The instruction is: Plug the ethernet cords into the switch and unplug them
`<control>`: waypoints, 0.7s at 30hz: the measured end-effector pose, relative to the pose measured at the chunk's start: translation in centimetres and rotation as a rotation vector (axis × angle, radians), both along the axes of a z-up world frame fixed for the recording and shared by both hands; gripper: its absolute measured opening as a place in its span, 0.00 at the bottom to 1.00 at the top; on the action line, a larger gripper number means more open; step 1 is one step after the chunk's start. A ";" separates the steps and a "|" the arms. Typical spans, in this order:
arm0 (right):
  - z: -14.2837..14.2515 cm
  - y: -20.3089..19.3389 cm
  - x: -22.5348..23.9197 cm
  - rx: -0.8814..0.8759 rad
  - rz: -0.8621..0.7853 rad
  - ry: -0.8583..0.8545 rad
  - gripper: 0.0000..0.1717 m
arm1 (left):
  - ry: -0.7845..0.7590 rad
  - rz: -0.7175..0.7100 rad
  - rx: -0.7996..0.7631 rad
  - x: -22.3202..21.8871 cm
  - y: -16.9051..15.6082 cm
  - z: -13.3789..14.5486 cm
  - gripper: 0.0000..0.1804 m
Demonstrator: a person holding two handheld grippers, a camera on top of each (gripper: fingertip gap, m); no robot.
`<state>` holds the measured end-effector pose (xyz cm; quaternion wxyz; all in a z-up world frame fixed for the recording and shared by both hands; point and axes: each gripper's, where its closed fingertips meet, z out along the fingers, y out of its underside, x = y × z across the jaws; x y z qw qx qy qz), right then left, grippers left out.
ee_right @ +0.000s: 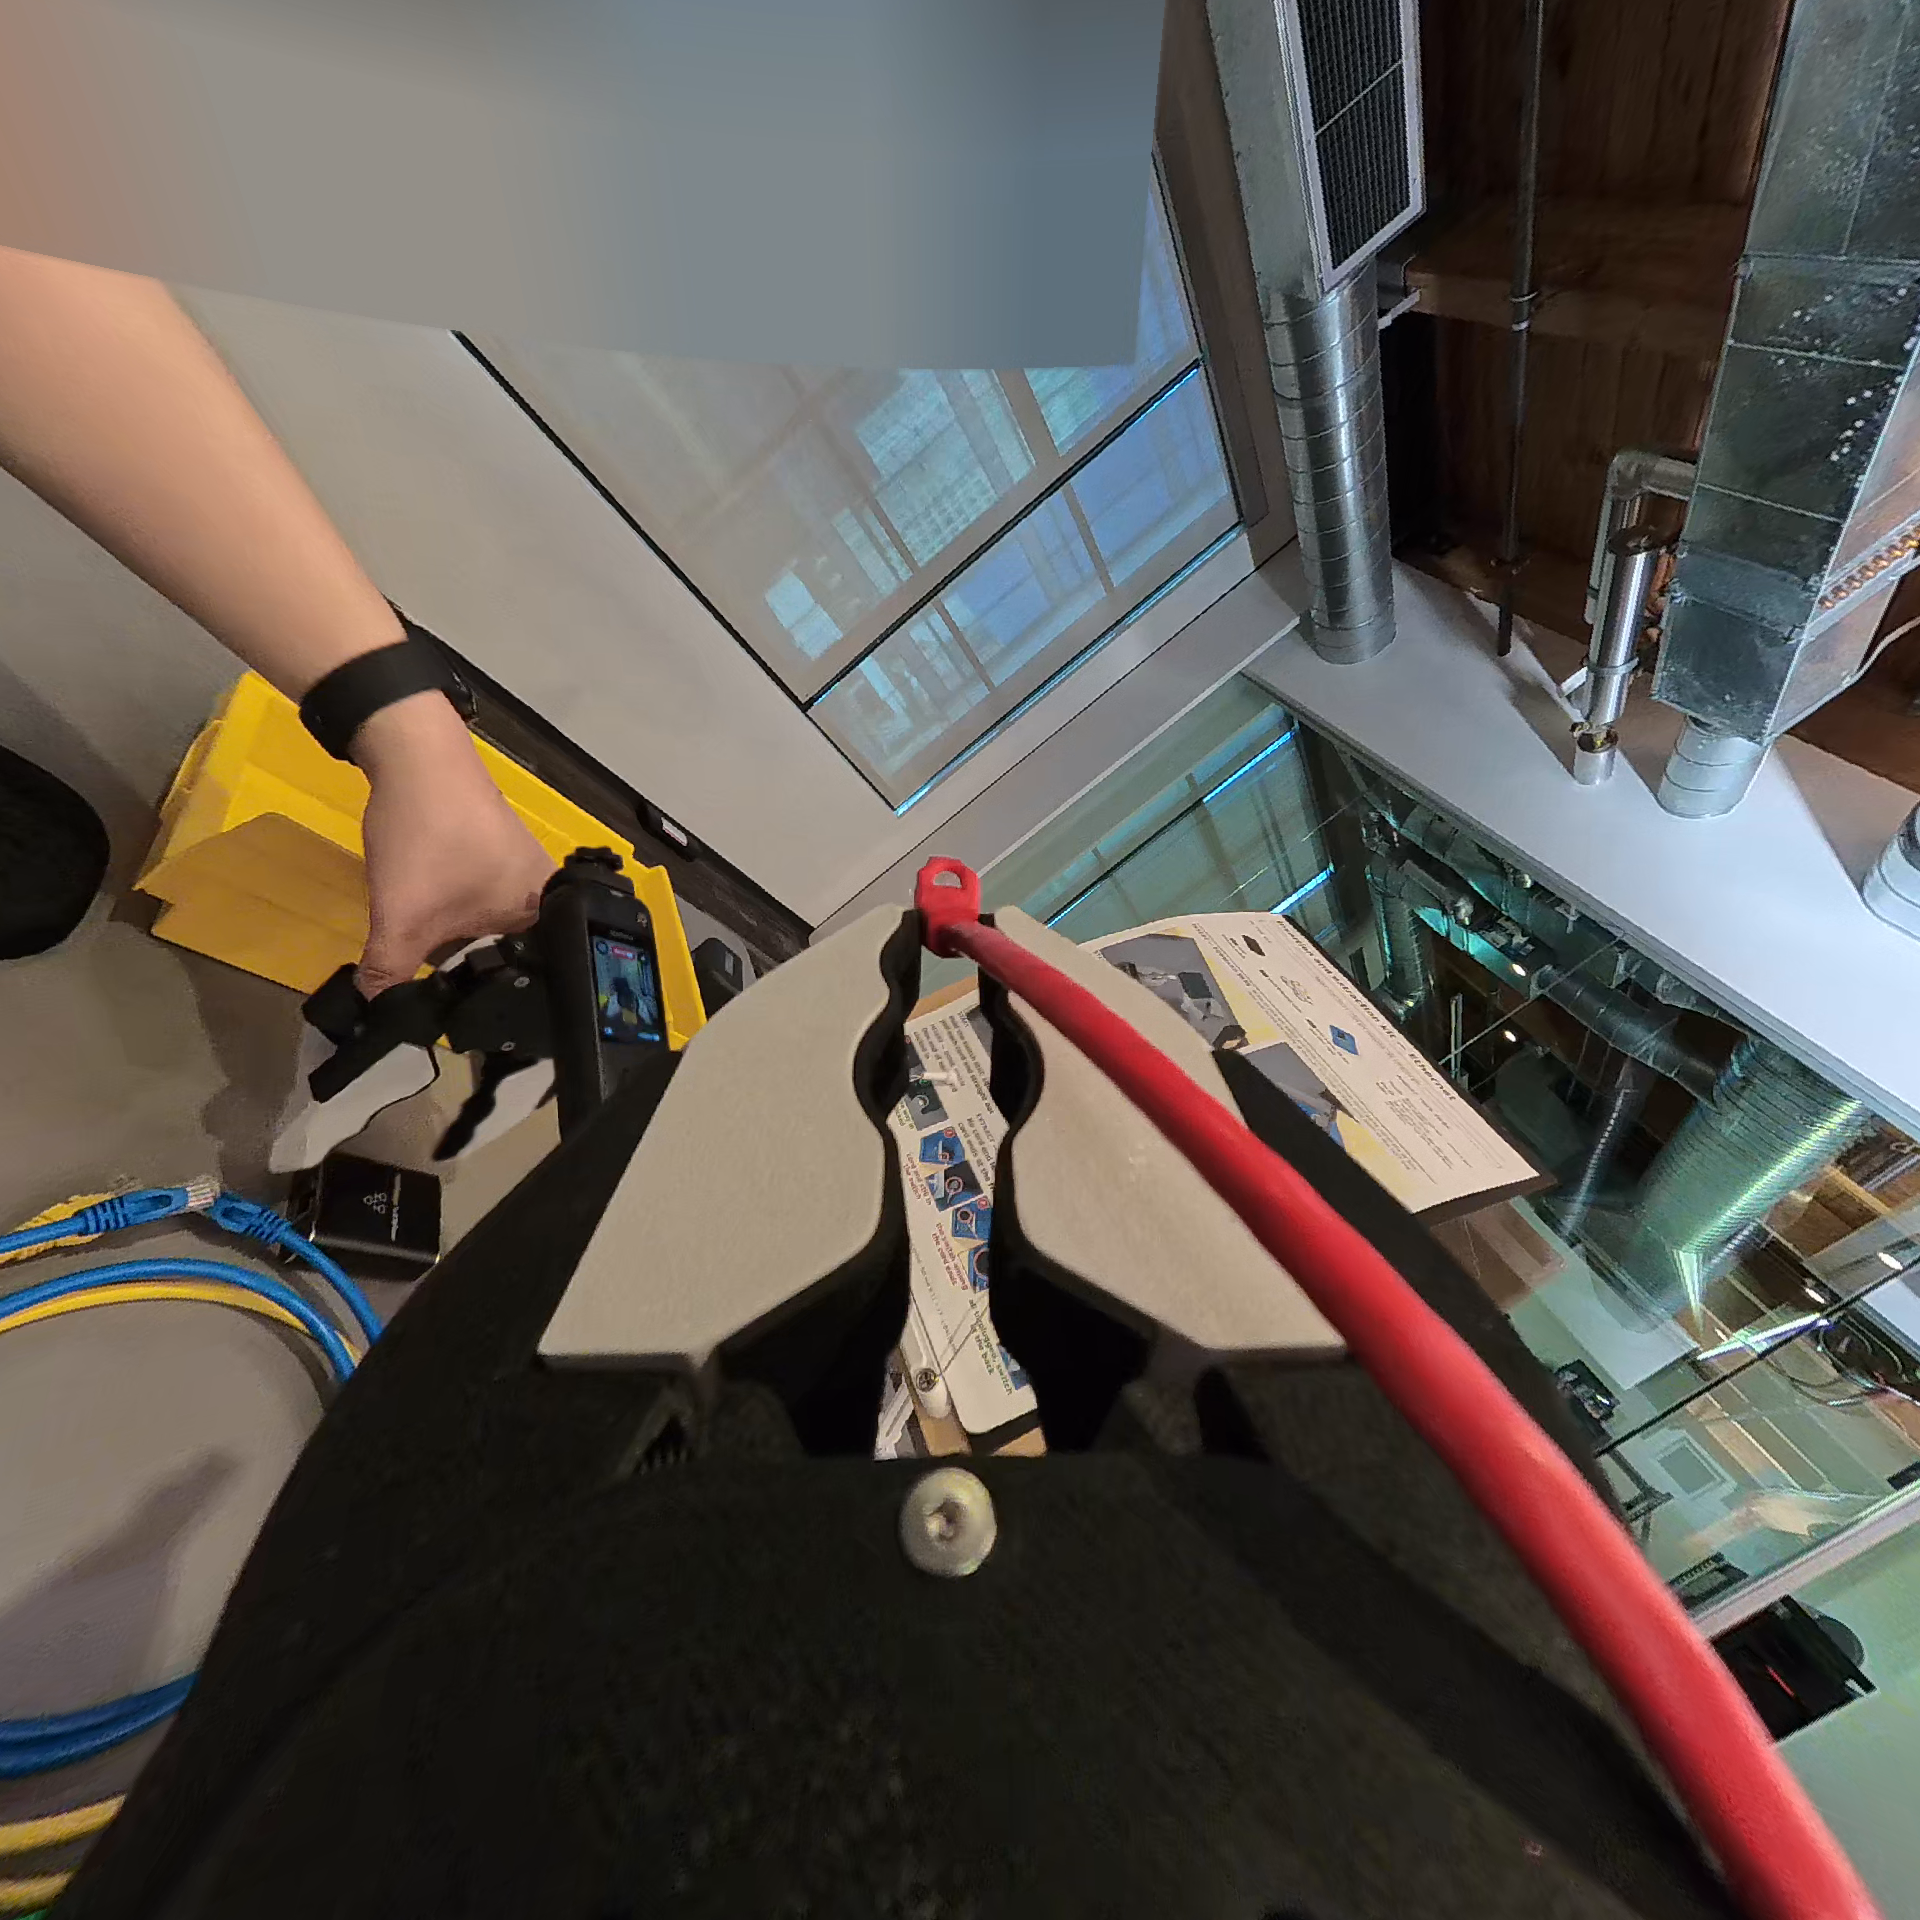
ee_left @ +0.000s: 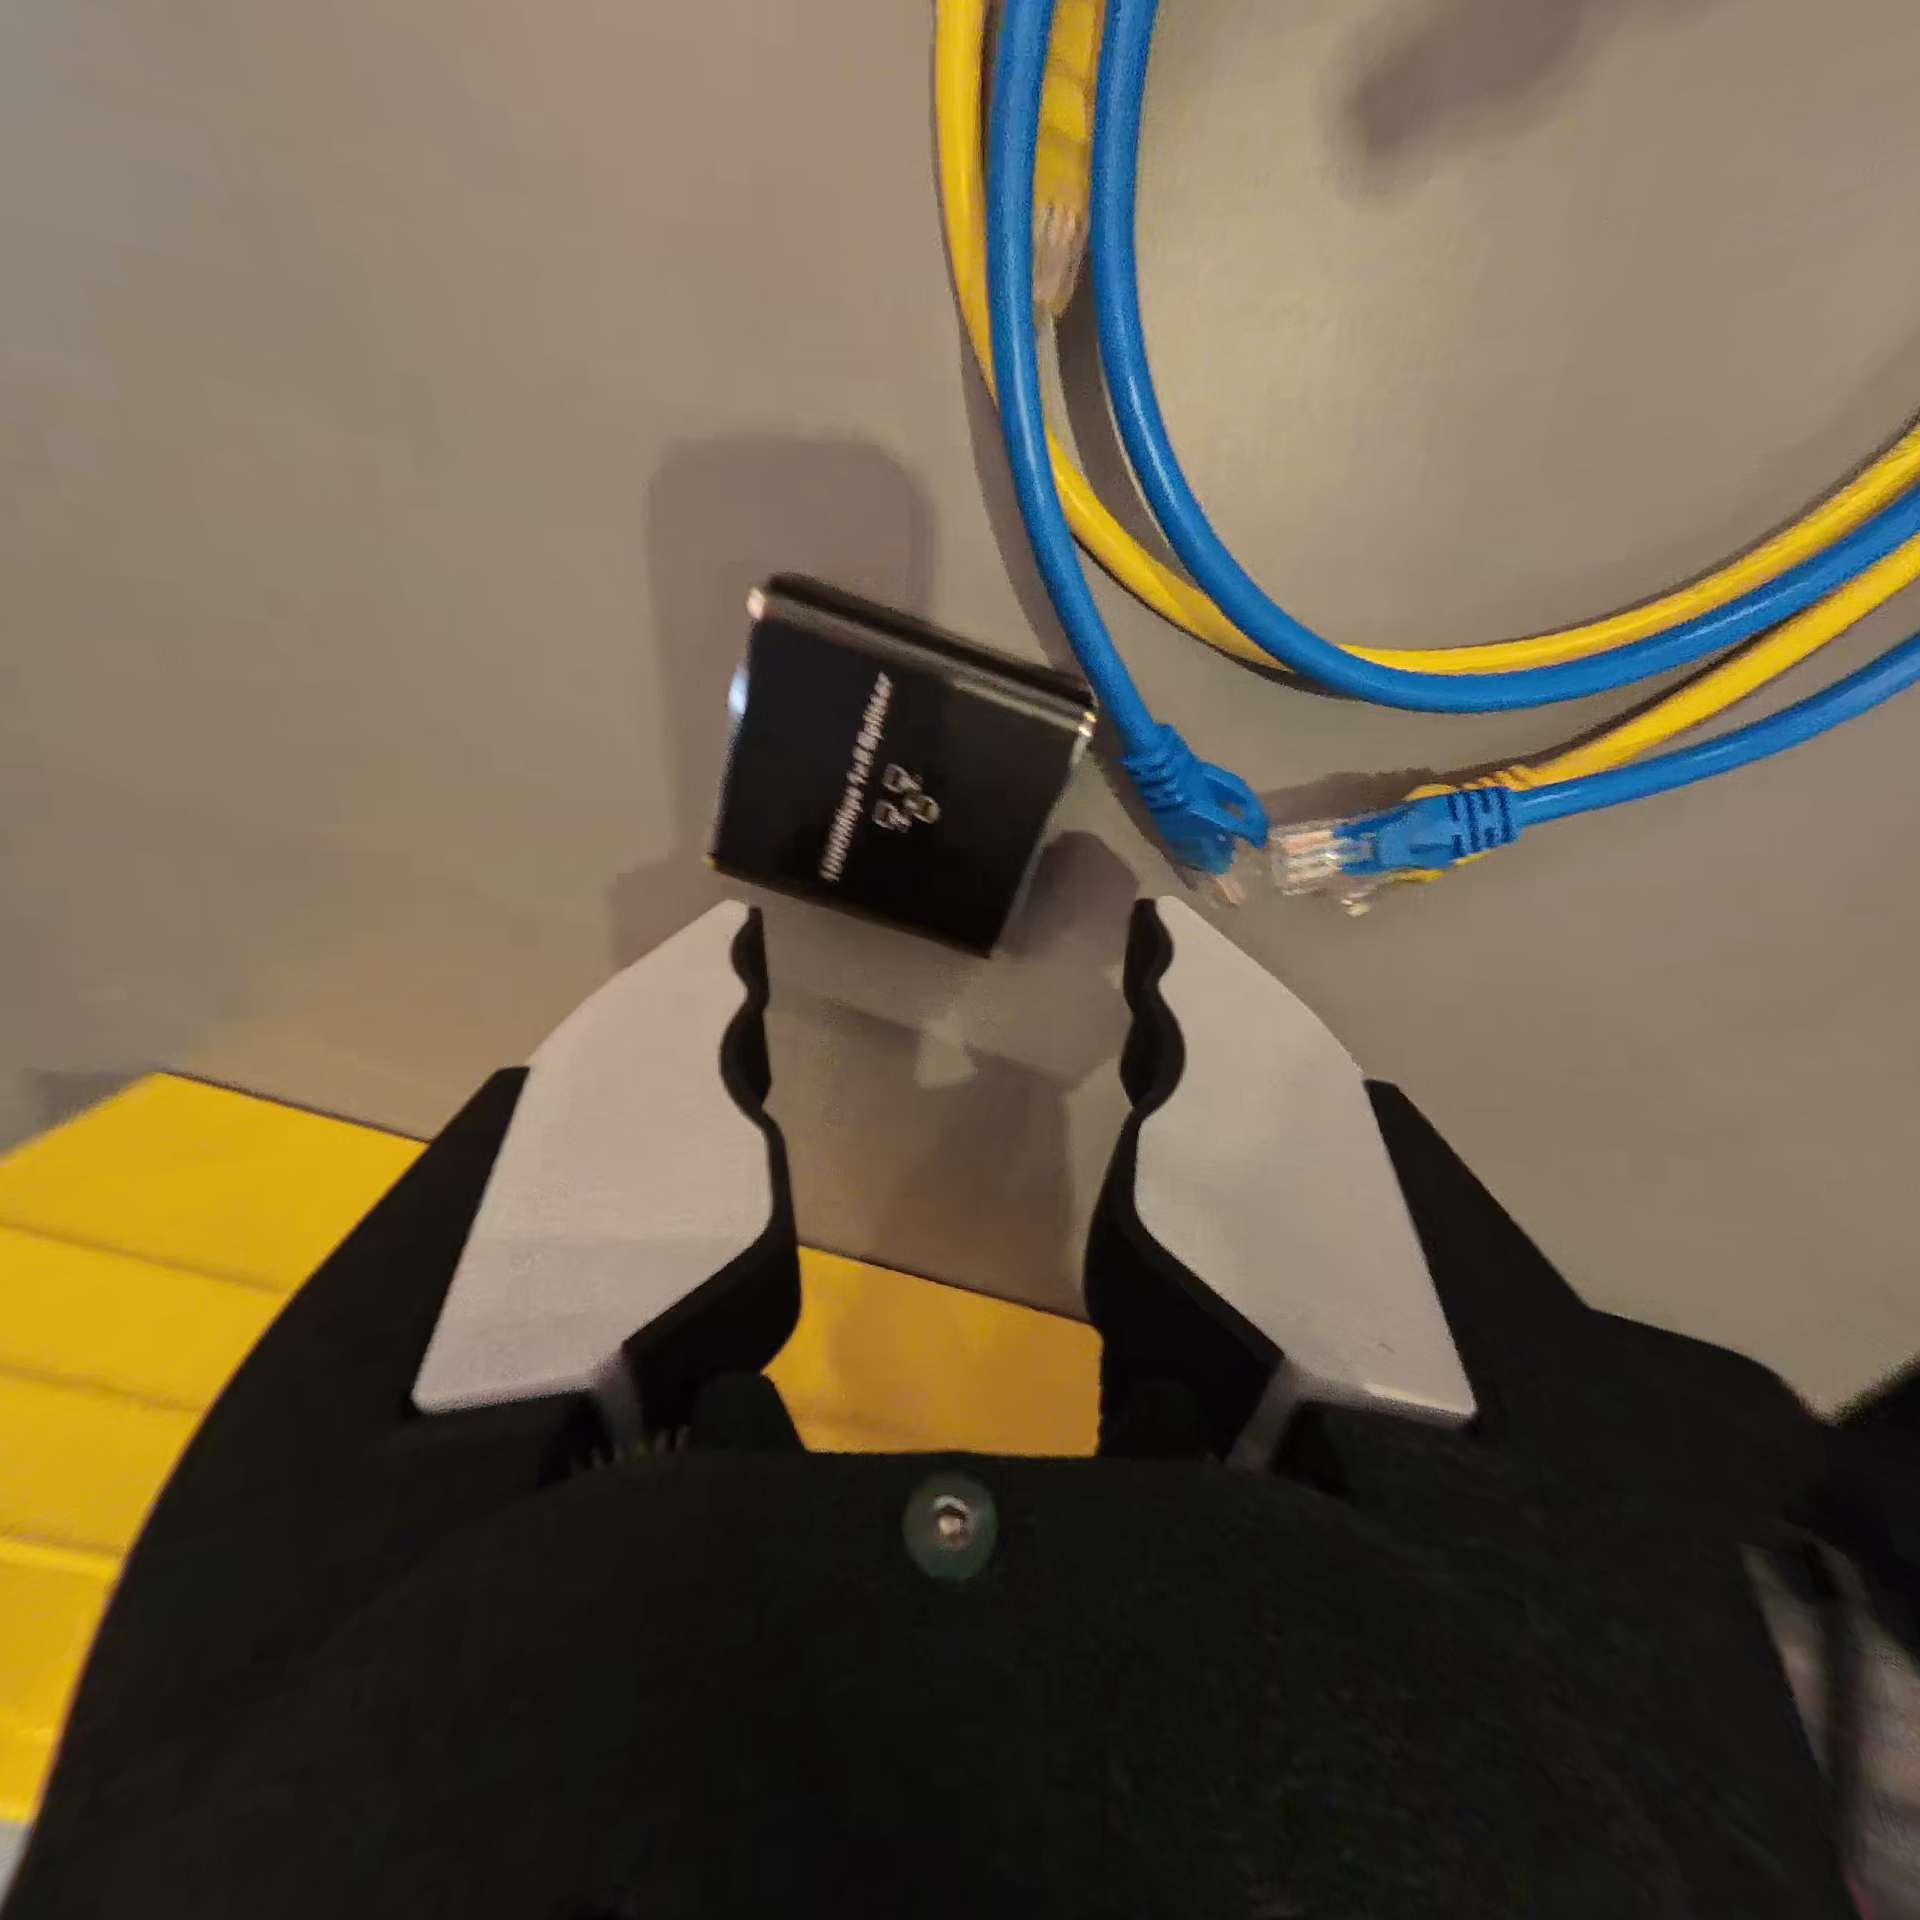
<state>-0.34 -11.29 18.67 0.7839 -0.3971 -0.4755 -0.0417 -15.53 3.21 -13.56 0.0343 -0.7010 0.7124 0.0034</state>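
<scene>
Switch [ee_left: 894, 769], a small black box with white print on top, lies flat on the grey bench [ee_left: 364, 468], skewed, just ahead of the left tool [ee_left: 945, 914], not touched. Left tool fingers spread wide, nothing between the pads. Blue cords [ee_left: 1091, 436] and yellow cords [ee_left: 1143, 582] loop on the bench beside the switch; two blue plugs [ee_left: 1205, 805] lie loose right next to its side, none plugged in. Yellow bin [ee_left: 156, 1299] sits at the bench edge behind the left tool. Right tool [ee_right: 948, 925] is raised off the bench, pointing toward a window [ee_right: 935, 540], tips nearly together, clamped on a red cord [ee_right: 1299, 1226] just behind its plug, cord trailing back over the right finger. Printed sheet [ee_right: 1351, 1060] stands beyond it
</scene>
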 end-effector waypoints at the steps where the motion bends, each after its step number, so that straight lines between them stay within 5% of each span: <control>1: 0.0 -0.1 0.0 0.001 0.001 0.002 0.06 | -0.036 -0.038 0.031 0.5 0.5 0.2 0.38; 6: -0.1 0.0 0.2 -0.003 -0.005 0.002 0.06 | -0.038 -0.198 0.102 1.2 2.5 -0.4 0.44; 11: -0.2 0.4 0.2 -0.011 -0.012 -0.001 0.06 | 0.052 -0.186 0.022 0.1 2.0 -1.9 0.35; 13: -0.3 0.5 0.2 -0.016 -0.010 0.000 0.06 | 0.041 -0.068 0.052 0.1 2.6 -1.9 0.35; 17: -0.5 0.9 0.1 -0.025 -0.016 -0.008 0.06 | -0.049 0.391 0.097 -0.8 4.5 -1.8 0.35; 21: -0.7 1.1 0.0 -0.031 -0.024 -0.019 0.06 | -0.167 0.409 -0.039 0.3 3.0 -1.0 0.36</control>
